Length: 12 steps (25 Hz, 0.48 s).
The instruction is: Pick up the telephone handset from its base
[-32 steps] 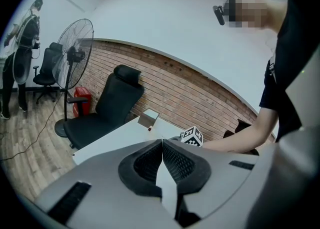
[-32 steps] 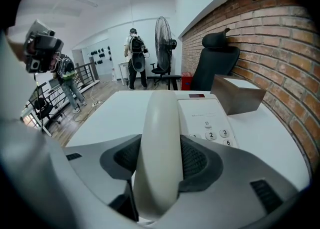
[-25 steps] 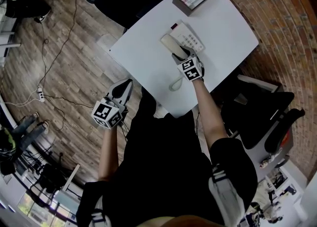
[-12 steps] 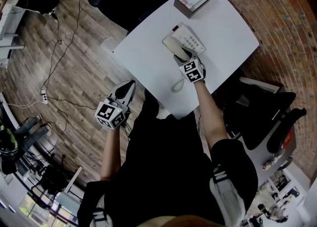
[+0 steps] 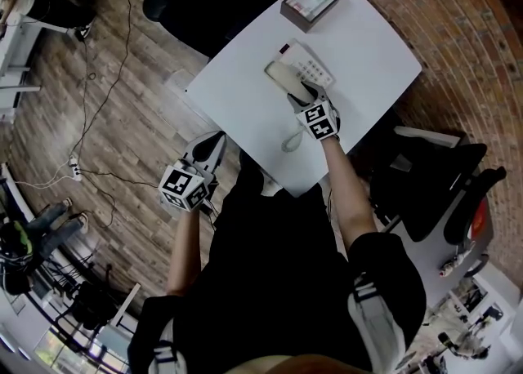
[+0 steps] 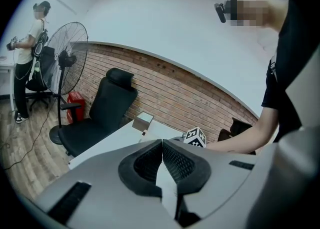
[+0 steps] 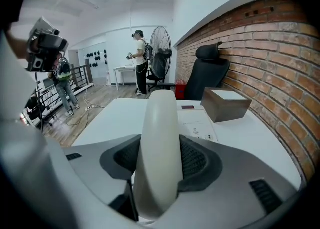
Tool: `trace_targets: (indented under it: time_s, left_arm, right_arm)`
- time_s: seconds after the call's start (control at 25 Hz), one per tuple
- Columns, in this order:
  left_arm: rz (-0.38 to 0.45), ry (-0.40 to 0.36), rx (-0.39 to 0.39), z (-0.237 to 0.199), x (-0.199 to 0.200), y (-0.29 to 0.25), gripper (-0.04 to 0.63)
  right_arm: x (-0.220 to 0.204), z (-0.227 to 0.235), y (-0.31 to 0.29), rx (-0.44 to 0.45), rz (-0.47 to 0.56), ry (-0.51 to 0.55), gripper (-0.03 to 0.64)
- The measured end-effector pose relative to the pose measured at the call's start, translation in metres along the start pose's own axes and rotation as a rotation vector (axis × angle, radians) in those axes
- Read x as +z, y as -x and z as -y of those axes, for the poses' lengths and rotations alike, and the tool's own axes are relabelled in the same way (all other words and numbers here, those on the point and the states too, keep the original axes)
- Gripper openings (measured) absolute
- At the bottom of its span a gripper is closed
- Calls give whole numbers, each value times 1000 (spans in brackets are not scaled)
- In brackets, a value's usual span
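White handset (image 5: 282, 77) sits between pads of right claw (image 5: 301, 95). Pads press on both its sides, tight hold. Handset sticks out far past claw tips, over left part of phone base (image 5: 316, 62) on white table (image 5: 237, 111). Cannot tell if handset touches base. Curly cord (image 5: 291, 137) lies on table, near side of that claw. Gray box (image 5: 310, 1) sits far past base. Tips of left claw (image 5: 208, 150) pinched together, nothing between them. It hangs off table's left edge, well apart from handset.
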<state>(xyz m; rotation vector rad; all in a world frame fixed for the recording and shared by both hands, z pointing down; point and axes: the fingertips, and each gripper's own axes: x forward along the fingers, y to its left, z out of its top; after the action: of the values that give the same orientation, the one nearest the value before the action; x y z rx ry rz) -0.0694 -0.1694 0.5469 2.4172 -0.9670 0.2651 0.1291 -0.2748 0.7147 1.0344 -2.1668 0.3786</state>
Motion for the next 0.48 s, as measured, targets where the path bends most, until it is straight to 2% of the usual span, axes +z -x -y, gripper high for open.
trace_targets:
  time_s: [0.48]
  left_arm:
    - [1,-21,-55,16,-1,1,18]
  right_arm:
    - [0,-6,39,-57,38,-26,206]
